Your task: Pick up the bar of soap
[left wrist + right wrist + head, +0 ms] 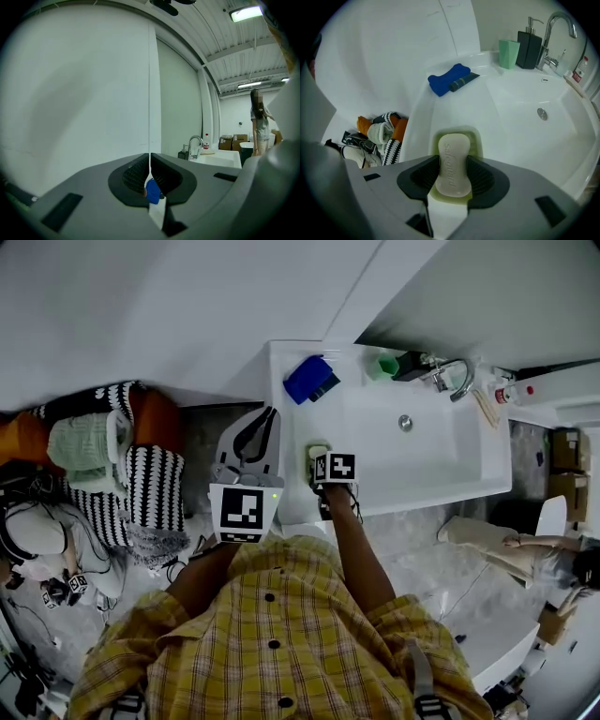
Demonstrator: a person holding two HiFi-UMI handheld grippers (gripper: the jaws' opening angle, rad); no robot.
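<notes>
A pale bar of soap (452,157) lies in a light green dish (476,140) on the left rim of the white sink (441,470). My right gripper (452,174) points steeply down over it. Its jaws stand wide on either side of the bar, which lies between the pads (480,177). In the head view only its marker cube (335,468) shows above the dish (317,452). My left gripper (255,442) hovers left of the sink, level, with its jaws together and nothing in them (150,180).
A blue sponge (309,379) lies on the sink's back left corner. A green cup (509,54), a black dispenser (529,44) and a tap (553,28) stand along the back. Striped and orange cloths (141,474) are piled on the floor at the left. A person (258,119) stands far off.
</notes>
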